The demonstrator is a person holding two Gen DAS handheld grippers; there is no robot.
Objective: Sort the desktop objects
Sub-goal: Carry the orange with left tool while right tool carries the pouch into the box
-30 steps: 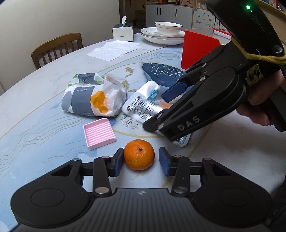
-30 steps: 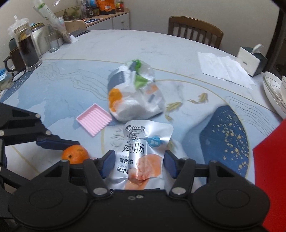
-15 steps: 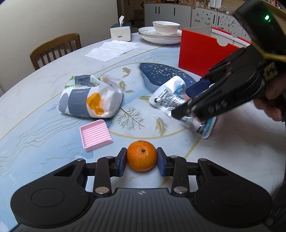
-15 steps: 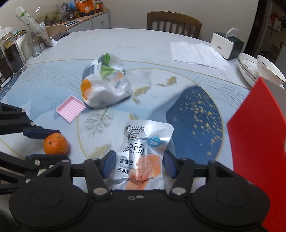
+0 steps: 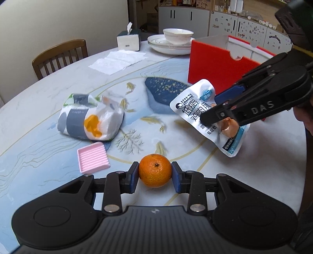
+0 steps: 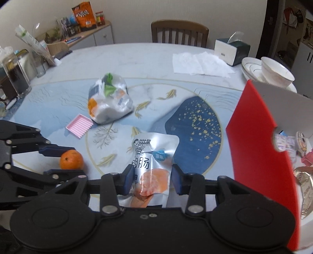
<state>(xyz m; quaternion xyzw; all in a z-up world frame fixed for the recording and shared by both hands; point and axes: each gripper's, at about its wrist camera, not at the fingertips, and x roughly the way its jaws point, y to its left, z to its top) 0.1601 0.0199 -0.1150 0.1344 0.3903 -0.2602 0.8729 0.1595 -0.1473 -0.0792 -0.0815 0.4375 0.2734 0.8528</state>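
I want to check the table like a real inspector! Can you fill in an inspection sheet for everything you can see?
Surface: round table with blue fish pattern.
Job's things: tangerine; silver snack pouch lifted off the table; tissue pack; pink ridged tray; red box with items inside.
Clutter: paper napkins, tissue box, bowl on plates, jars.
Grippers: left hand-held gripper shut on the tangerine; right hand-held gripper has just been closing, pads on the pouch.
Cables: nothing seen.
Surroundings: wooden chair, cabinets.
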